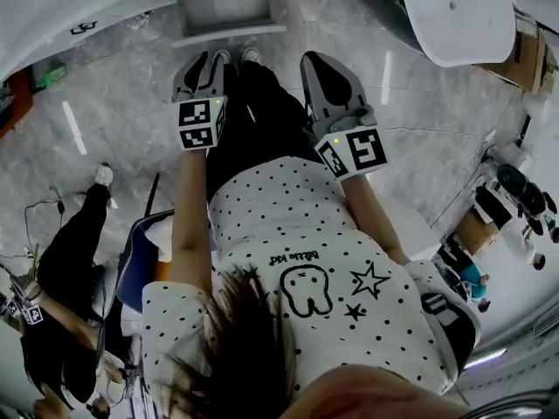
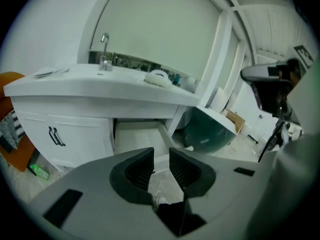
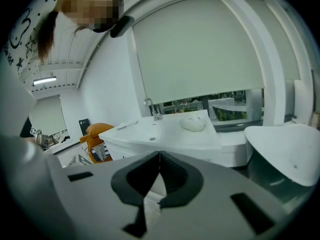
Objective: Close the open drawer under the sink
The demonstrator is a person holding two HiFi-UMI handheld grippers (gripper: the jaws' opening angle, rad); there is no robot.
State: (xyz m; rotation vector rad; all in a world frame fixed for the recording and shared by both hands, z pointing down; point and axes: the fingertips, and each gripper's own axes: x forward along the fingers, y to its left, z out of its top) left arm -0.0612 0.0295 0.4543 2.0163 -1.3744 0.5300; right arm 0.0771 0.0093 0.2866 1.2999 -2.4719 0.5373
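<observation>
Nothing done yet. Drawer (image 2: 137, 134) pulled out under the sink (image 2: 100, 79), untouched, ahead of and apart from left claw (image 2: 161, 159), released and empty. Right claw (image 3: 159, 156) clenched on nothing. Left to do: reach, push shut.

The right tool (image 3: 160, 153) is holding its jaws together at the tips with nothing between them and is pointing over a white table (image 3: 170, 134) that is carrying a tap (image 3: 149, 108) and a white lump (image 3: 192, 123), while an orange chair (image 3: 95, 132) is standing to its left.
</observation>
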